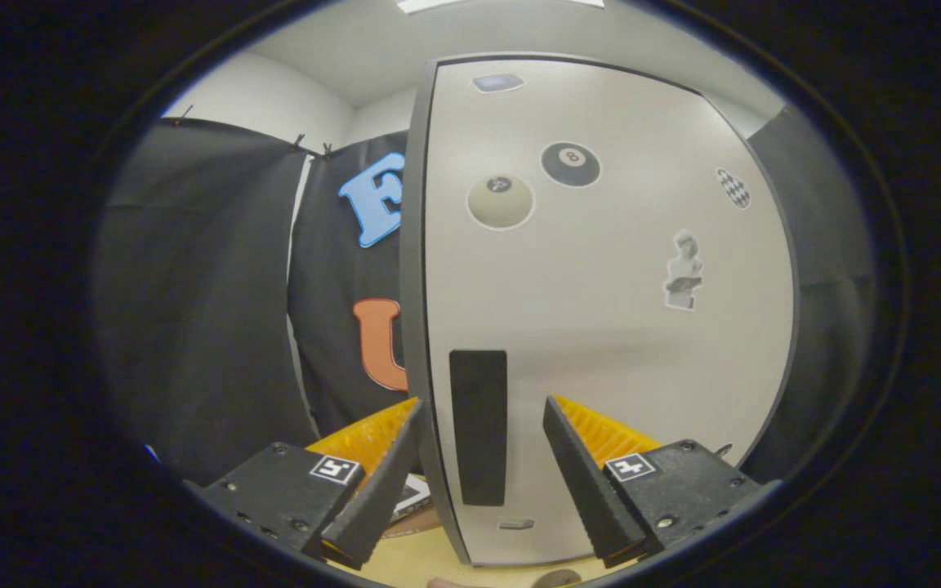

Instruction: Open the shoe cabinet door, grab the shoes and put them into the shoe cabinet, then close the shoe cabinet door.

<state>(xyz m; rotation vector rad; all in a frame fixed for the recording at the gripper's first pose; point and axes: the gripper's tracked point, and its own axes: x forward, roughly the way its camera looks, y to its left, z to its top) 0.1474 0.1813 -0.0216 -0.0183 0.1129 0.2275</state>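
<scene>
the hand-held gripper [483, 425] is spread wide and grips nothing. its two fingers straddle the left edge of the shoe cabinet door [601, 327]: one finger sits to the left of the edge, the other in front of the door's face. the black handle [479, 426], a vertical rectangle near that edge, lies between the fingers, apart from both. the pale door carries stickers, among them two billiard balls [570, 164]. a light wooden floor [413, 563] shows below the door.
</scene>
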